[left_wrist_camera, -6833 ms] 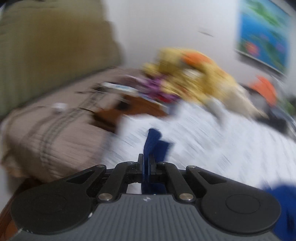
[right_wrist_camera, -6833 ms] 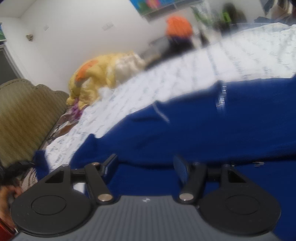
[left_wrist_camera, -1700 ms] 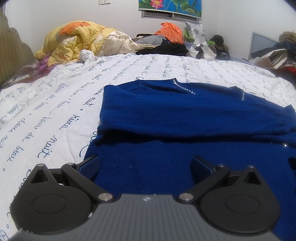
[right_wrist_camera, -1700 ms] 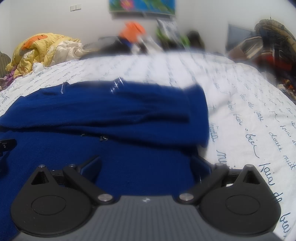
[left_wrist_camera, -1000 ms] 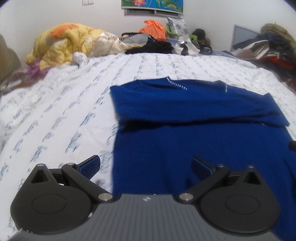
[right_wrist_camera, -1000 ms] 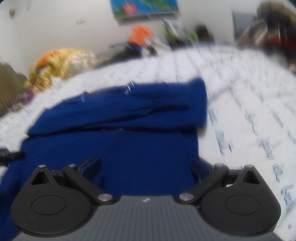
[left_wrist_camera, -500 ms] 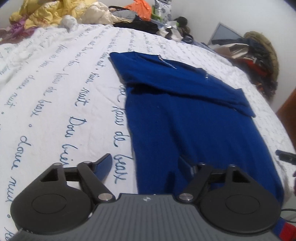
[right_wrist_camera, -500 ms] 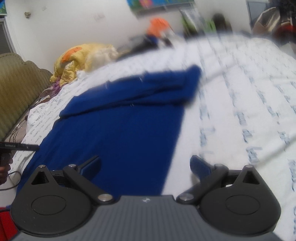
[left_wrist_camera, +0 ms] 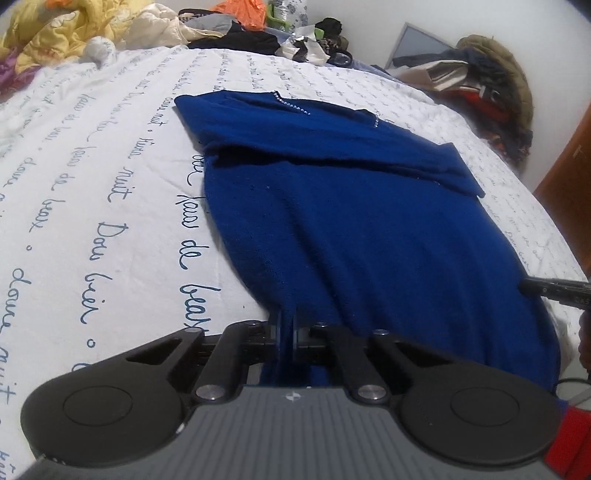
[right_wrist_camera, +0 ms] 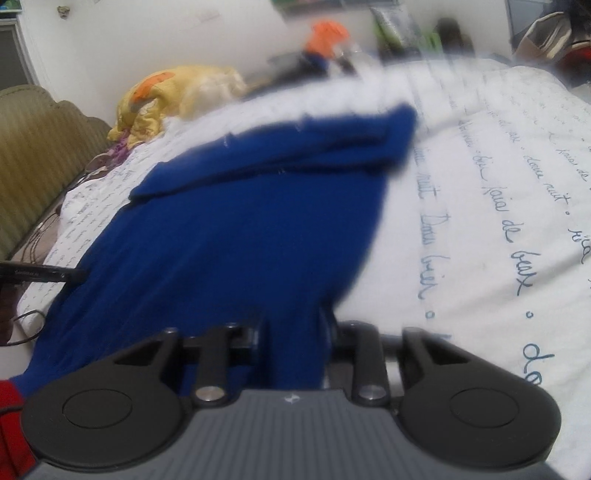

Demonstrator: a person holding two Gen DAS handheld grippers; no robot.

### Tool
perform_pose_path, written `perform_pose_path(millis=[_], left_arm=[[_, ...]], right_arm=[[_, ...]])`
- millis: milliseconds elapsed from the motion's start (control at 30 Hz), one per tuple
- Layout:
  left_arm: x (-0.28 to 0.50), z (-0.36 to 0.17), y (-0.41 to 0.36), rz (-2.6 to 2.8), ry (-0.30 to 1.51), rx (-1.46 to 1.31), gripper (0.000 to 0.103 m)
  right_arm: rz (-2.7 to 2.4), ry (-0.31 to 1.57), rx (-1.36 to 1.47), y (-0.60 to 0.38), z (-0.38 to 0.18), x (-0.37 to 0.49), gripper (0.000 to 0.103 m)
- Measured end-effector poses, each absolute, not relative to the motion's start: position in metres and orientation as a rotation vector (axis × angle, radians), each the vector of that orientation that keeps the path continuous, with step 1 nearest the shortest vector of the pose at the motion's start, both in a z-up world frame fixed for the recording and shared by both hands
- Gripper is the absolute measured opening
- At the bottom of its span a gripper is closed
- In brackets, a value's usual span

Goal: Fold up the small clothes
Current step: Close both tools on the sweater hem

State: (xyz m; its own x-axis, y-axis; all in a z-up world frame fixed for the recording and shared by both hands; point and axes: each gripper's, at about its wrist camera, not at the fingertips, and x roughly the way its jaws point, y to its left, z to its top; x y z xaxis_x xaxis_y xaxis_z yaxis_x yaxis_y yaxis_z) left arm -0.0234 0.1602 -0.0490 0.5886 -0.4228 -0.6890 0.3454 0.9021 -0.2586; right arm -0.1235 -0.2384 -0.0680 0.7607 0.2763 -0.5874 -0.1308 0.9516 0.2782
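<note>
A dark blue sweater lies flat on the white bedsheet, its sleeves folded across the chest at the far end. My left gripper is shut on the sweater's near left hem corner. In the right wrist view the same sweater shows blurred, and my right gripper is shut on its near right hem corner, with blue cloth bunched between the fingers. The other gripper's tip shows at each view's edge.
The sheet carries blue handwriting print. A yellow quilt and piled clothes lie at the bed's far end. More clothes are heaped at the right. An olive headboard stands at the left of the right wrist view.
Both grippers have come down to the sweater's near hem and closed on its two corners. Half a second ago both were open above the cloth.
</note>
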Motion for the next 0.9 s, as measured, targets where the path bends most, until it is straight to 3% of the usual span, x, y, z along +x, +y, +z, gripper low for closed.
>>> perform_pose_path(millis=[433, 767, 900], left_arm=[[0.006, 0.014, 0.145, -0.435, 0.590, -0.118, 0.003], [0.075, -0.001, 0.125, -0.257, 0.608, -0.033, 0.003], [0.086, -0.017, 0.124, -0.231, 0.663, -0.010, 0.011]], right_arm=[[0.156, 0.486, 0.201, -0.243, -0.028, -0.091, 0.005], [0.010, 0.486, 0.175, -0.257, -0.037, -0.021, 0.005], [-0.016, 0.529, 0.203, -0.259, -0.048, -0.011, 0.007]])
